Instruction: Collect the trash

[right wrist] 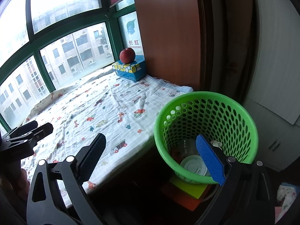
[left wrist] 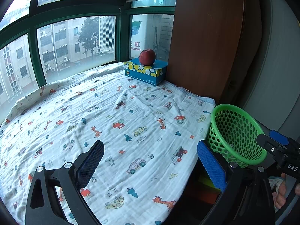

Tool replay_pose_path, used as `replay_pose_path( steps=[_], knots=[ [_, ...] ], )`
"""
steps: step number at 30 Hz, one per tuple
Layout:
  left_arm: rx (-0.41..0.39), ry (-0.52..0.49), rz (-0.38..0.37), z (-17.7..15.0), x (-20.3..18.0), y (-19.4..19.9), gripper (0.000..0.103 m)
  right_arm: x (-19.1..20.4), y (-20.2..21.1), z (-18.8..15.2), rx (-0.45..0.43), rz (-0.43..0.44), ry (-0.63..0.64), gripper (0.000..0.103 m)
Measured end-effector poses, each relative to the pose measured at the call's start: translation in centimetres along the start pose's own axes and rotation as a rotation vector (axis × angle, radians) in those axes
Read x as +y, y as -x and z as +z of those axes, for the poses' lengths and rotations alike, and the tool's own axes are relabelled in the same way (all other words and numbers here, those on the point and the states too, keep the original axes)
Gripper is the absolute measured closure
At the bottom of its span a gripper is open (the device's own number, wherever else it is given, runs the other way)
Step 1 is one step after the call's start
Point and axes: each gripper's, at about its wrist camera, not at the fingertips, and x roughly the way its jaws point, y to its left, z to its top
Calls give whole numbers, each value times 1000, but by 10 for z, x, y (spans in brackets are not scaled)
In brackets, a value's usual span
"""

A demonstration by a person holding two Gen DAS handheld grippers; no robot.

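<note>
The green basket (right wrist: 204, 136) stands just off the near right corner of the bed (left wrist: 116, 116), on what looks like stacked coloured pads (right wrist: 187, 189) below mattress level, and it already holds trash: a white plastic lid (right wrist: 193, 166), a clear cup (right wrist: 185, 145) and a crumpled scrap (right wrist: 215, 143) lie at its bottom. The printed sheet (right wrist: 112, 105) shows no loose litter in either view, so the collecting looks largely done; all that rests on the bed is a blue tissue box (left wrist: 145, 71) at the far right corner with a red apple (left wrist: 147, 57) on top, and neither reads as trash. The left gripper (left wrist: 150, 161) is spread wide and empty over the near part of the bed. The right gripper (right wrist: 151, 155) is equally wide and empty, its blue pad over the basket's near rim and its black pad over the bed edge. The middle of the bed gives ample free room. On the right things are tight, with the wooden panel (left wrist: 206, 37) close behind the basket and the mattress edge just beside it, so a sideways sweep there could tip the basket.
</note>
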Motion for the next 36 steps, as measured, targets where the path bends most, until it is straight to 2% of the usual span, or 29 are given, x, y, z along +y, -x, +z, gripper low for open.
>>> replay_pose_path(
  steps=[36],
  knots=[
    [-8, 8, 1, -2, -7, 1, 7, 2, -1, -4, -2, -6, -15, 7]
  ],
)
